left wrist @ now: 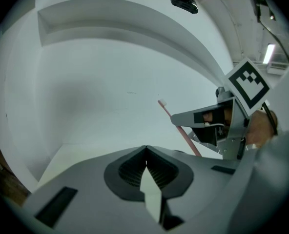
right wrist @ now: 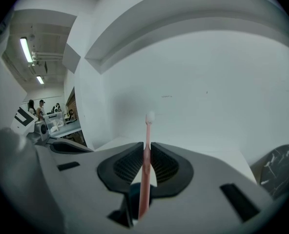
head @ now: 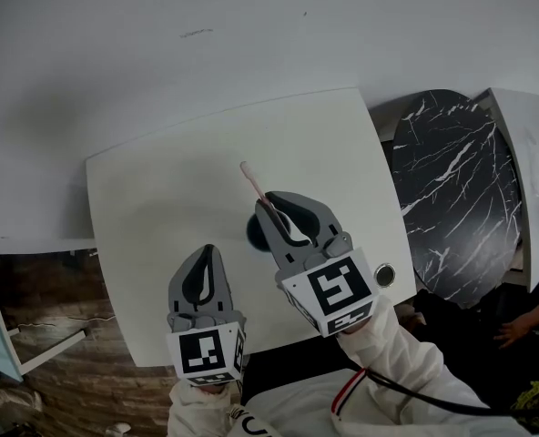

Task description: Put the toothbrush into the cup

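Observation:
A pink toothbrush (head: 252,181) with a white head sticks out of my right gripper (head: 274,200), which is shut on its handle. Its head points toward the table's far side. In the right gripper view the toothbrush (right wrist: 147,140) stands between the pads, and the dark cup (right wrist: 131,195) shows below the jaws. From the head view, only a dark part of the cup (head: 253,235) shows at the right gripper's left side. My left gripper (head: 208,251) hovers near the table's front edge, to the left, shut with nothing in it. The left gripper view shows the toothbrush (left wrist: 175,125) and the right gripper's fingers (left wrist: 188,117).
The white table (head: 160,208) stands against a white wall. A black marble round table (head: 456,198) stands to the right, with another person's hand (head: 515,330) near it. Wooden floor (head: 51,299) lies to the left.

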The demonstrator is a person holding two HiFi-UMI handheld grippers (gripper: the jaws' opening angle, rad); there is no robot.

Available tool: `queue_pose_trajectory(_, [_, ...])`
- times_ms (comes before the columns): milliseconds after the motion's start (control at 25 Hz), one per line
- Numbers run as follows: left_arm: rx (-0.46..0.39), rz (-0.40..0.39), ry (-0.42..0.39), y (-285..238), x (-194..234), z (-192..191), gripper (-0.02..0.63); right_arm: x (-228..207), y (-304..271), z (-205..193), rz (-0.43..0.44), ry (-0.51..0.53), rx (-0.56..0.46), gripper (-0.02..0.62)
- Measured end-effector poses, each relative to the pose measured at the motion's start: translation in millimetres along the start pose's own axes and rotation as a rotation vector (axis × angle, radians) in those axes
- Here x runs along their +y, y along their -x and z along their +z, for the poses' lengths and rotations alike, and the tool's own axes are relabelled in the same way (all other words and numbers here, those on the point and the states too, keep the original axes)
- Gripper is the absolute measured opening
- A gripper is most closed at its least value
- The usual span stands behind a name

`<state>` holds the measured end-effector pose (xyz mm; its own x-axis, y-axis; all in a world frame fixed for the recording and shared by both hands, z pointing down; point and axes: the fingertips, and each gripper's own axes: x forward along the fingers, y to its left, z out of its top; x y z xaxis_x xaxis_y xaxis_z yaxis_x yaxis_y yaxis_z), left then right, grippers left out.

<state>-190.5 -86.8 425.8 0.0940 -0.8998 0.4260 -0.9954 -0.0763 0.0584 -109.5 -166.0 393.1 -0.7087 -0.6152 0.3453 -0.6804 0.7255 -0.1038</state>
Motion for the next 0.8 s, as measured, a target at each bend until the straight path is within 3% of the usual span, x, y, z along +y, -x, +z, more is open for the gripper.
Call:
queue_pose_trajectory(240, [0.006,-0.013,-0.002,-8,-3,-6,0.010,11,0,-4,0.037,0.031,-0.041,0.052])
queue_pose_trajectory(800, [0.027,-0.034,-0.001,-17,-8,-20,0.011,17,2,-15,0.034,0.073,-0.060,0.052])
